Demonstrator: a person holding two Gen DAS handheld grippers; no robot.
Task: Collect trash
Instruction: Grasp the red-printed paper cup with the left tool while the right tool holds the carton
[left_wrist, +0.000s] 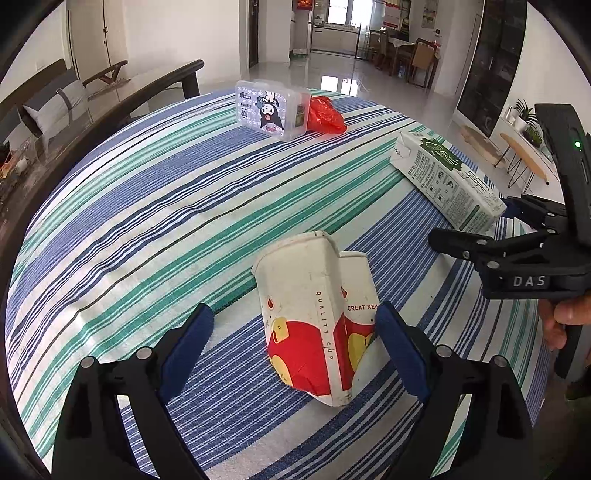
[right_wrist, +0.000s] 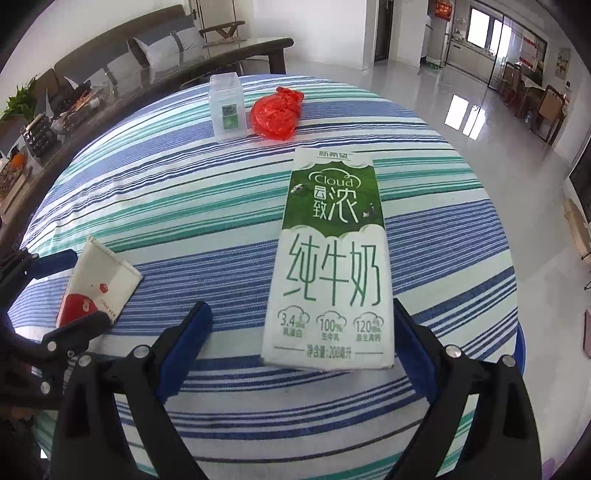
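Both claws hang spread wide over the worktop (left_wrist: 147, 192), gripping nothing. My left claw (left_wrist: 295, 347) straddles the crushed paper cup (left_wrist: 314, 314), which lies flattened on its side on the striped cloth, its rim pointing away from me. Its right pad sits just beside the cup's folded edge, perhaps touching; the left pad stands well apart. I judge that a flattened cup is best pinched across its thin fold, hence the wide jaws.

My right claw (right_wrist: 299, 350) is set the same way around the milk carton (right_wrist: 332, 258), which lies flat with its printed face up and its near end between my pads. The right pad is close against the carton's edge; the left pad is apart from it. Lying flat, it offers only its narrow sides, so I would come in low along the cloth.

Farther across the worktop stand a clear plastic box (left_wrist: 271, 110) and, just beside it, a crumpled red plastic bag (left_wrist: 327, 115), both well away from either claw and not yet collected.
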